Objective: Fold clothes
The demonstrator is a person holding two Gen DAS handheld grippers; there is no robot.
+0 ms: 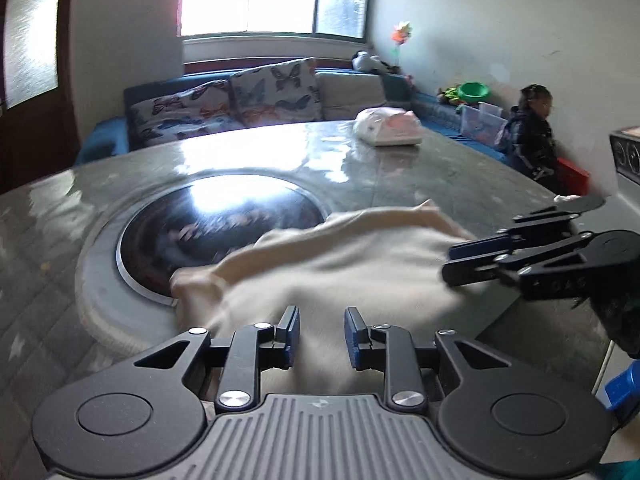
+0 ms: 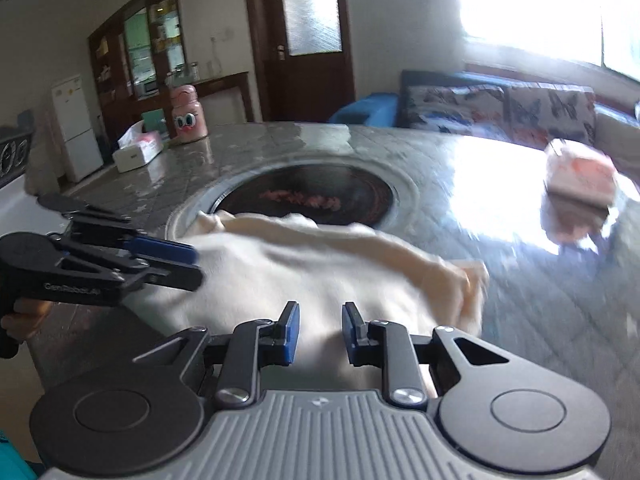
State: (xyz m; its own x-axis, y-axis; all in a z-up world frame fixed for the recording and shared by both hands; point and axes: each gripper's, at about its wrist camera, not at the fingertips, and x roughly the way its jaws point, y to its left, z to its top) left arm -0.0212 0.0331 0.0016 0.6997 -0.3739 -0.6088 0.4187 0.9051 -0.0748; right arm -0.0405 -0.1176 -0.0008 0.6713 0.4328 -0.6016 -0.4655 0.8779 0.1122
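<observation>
A cream garment (image 1: 332,268) lies spread on the grey table near its front edge, its far edge bunched over the rim of the round dark inset. It also shows in the right wrist view (image 2: 304,272). My left gripper (image 1: 322,336) is open just above the near part of the cloth, nothing between its blue pads. My right gripper (image 2: 316,334) is open too, over the cloth's near edge. In the left wrist view the right gripper (image 1: 452,262) reaches in from the right over the cloth. In the right wrist view the left gripper (image 2: 196,266) reaches in from the left.
A round dark glass inset (image 1: 224,224) sits in the table's middle. A folded pink and white pile (image 1: 390,127) lies at the far side. A tissue box (image 2: 138,152) and a pink jar (image 2: 188,114) stand at the far left. A child (image 1: 534,132) stands by the sofa.
</observation>
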